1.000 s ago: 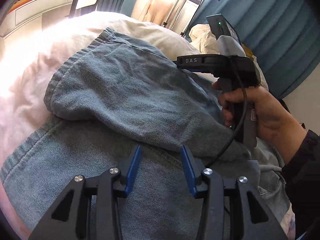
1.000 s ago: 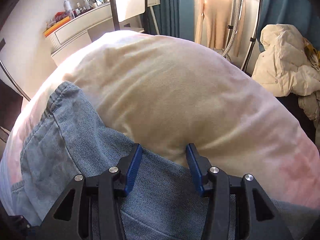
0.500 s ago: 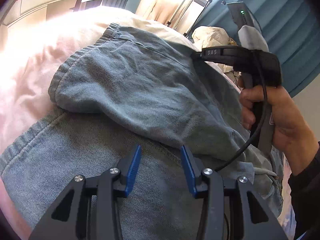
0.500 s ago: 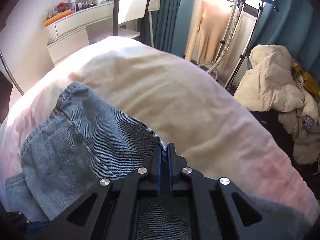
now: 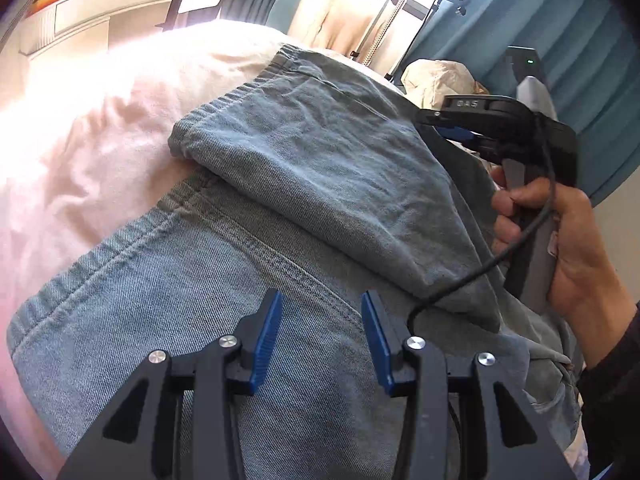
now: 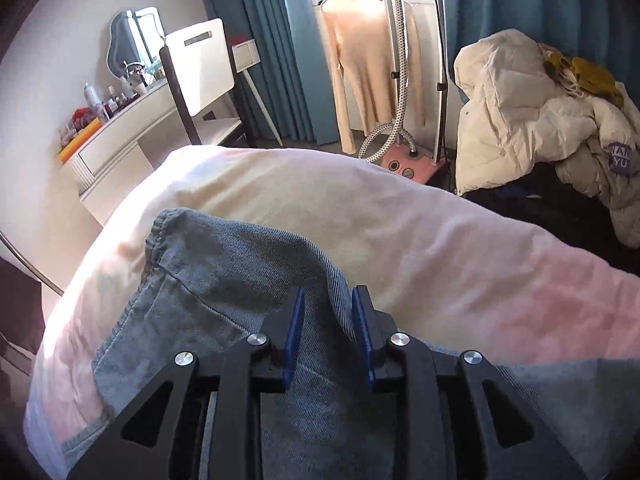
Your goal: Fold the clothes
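Observation:
Light blue jeans (image 5: 320,168) lie on a pale pink duvet (image 5: 80,128), one part folded over the other. My left gripper (image 5: 320,312) hovers open over the lower denim layer with nothing between its fingers. A hand (image 5: 576,240) holds my right gripper (image 5: 438,120) at the folded layer's far right edge, which rises toward it. In the right wrist view the right gripper (image 6: 327,304) has its jaws opening, a raised ridge of the jeans (image 6: 224,264) standing between the blue pads, which are a little apart from it.
Beyond the bed's duvet (image 6: 400,220) stand a garment steamer with a beige sweater (image 6: 368,60), a pile of cream jackets (image 6: 520,120), a white chair (image 6: 200,64) and a dresser (image 6: 112,144) with bottles. Teal curtains (image 6: 272,40) hang behind.
The right gripper shut on the jeans' edge, rose with it, and its jaws have now parted somewhat. The folded denim layer is pulled up to the right. The left gripper stays put and open.

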Action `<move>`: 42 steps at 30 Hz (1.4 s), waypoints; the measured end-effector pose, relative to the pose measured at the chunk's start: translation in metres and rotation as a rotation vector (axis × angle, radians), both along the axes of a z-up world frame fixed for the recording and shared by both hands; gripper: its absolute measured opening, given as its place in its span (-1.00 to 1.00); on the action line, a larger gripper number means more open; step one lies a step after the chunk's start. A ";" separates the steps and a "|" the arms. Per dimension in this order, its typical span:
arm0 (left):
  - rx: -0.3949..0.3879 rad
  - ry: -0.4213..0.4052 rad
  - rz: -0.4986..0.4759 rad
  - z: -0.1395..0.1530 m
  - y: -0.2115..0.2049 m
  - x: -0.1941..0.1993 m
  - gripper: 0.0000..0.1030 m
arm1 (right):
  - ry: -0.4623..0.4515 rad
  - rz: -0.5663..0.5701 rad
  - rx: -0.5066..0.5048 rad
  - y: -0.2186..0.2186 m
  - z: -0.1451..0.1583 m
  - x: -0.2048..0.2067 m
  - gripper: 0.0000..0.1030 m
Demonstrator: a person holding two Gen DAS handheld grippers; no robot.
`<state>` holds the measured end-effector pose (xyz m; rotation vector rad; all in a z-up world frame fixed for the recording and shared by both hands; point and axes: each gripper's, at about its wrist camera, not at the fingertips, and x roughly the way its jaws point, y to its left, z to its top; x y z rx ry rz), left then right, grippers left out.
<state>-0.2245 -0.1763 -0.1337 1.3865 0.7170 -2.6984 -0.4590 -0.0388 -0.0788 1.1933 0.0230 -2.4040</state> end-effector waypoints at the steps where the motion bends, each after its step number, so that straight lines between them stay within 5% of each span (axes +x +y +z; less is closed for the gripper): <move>1: 0.009 0.003 -0.008 0.001 0.001 0.001 -0.18 | -0.007 -0.001 -0.024 0.007 0.003 0.006 -0.48; 14: 0.006 0.121 -0.165 0.056 0.027 0.058 -0.18 | 0.071 -0.167 -0.064 0.171 0.070 0.170 -0.42; 27: 0.292 -0.035 0.060 0.042 -0.044 0.125 -0.17 | 0.197 -0.708 0.003 0.388 0.081 0.369 -0.35; 31: 0.412 -0.045 0.131 0.034 -0.065 0.138 -0.04 | 0.137 -0.958 -0.123 0.459 0.073 0.412 -0.35; 35: 0.446 -0.074 0.170 0.024 -0.069 0.141 0.05 | 0.070 -1.185 -0.248 0.518 0.054 0.452 -0.35; 42: 0.565 -0.120 0.253 -0.006 -0.071 0.134 0.06 | -0.033 -1.449 -0.474 0.569 0.013 0.509 -0.35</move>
